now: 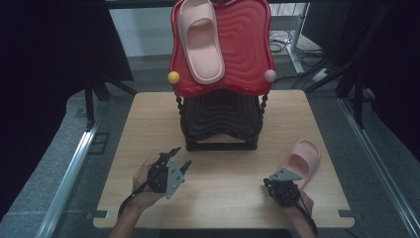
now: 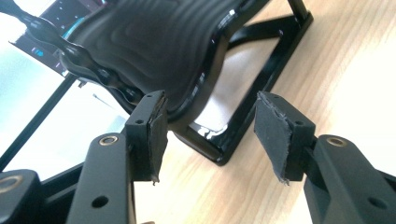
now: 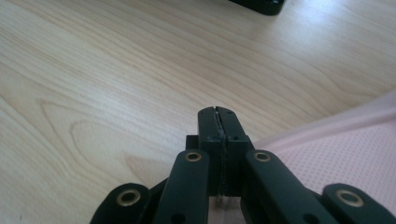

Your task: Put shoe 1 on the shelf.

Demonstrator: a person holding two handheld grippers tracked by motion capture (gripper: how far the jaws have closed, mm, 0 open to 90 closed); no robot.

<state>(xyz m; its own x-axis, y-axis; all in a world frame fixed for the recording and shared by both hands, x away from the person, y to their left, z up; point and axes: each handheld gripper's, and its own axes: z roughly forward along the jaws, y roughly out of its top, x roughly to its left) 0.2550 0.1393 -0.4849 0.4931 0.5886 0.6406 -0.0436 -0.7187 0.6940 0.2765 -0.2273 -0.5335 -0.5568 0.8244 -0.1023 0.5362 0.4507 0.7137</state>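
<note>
Pink slipper (image 1: 303, 161) on table (image 1: 148, 129): likely light, soft foam; take by strap | left gripper (image 1: 179, 159): jaws apart, empty | right gripper (image 3: 218, 122): jaws pressed together, nothing between

- Red tray (image 1: 247, 59) on the tiered stand is hiding most of the black tray (image 1: 223, 111) below it; its far rim is running off the high view's top edge.
- Pink slipper (image 1: 200, 39) on the red tray is losing its far end past that top edge.
- Second pink slipper (image 3: 345, 149) is being cut off at the right gripper view's right edge.
- Right gripper (image 1: 277, 182) is overlapping that slipper's near end; contact is not telling.
- Black stand (image 2: 261, 79) is running off the left gripper view's top.
</note>
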